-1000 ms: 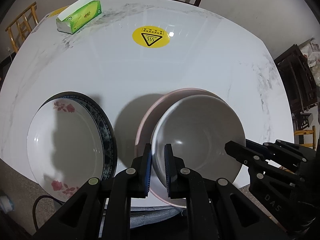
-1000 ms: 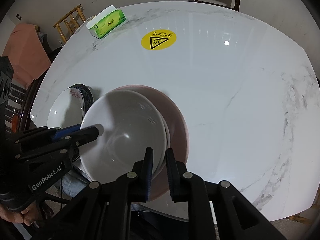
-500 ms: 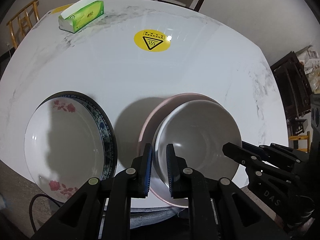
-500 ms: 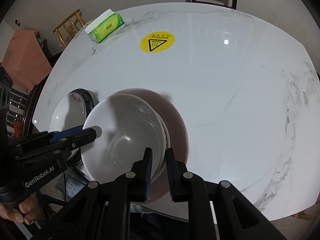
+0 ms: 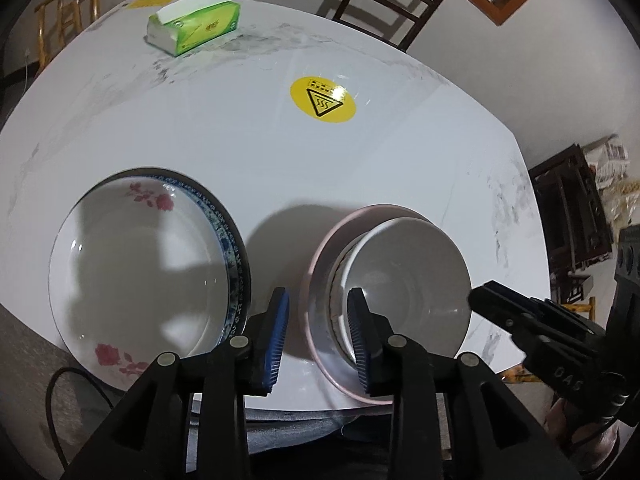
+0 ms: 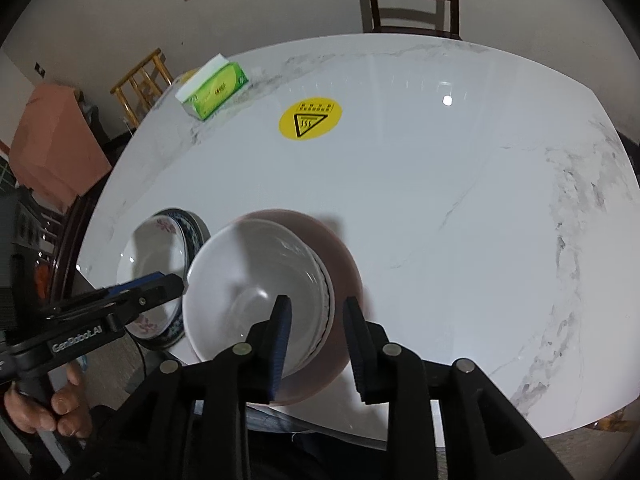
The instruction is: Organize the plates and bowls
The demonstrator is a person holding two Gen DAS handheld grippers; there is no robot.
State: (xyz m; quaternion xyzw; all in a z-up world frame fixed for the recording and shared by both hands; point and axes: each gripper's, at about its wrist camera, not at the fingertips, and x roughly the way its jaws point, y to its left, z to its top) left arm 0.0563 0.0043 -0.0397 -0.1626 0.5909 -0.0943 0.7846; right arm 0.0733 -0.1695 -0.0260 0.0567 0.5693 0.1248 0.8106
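2 stacks: white bowl [image 5: 404, 276] in pink plate [image 5: 320, 280]; floral bowl [image 5: 136, 264] on blue-rimmed plate [image 5: 236, 252].

"GenRobot.AI" stands in pale letters on the side of the left gripper [image 6: 175, 282]; "DAS" on the right gripper [image 5: 478, 300]; a yellow sticker [image 6: 310, 120] on the table [image 6: 440, 208] bears a black hot-surface triangle; the tissue pack [image 6: 214, 92] print is unreadable.

White bowl [image 5: 404, 280] nested upright in stacked bowls on pink plate [image 5: 316, 344]; beside it, floral plate [image 5: 136, 268] atop blue-rimmed plate [image 5: 234, 256] (near desk edge).
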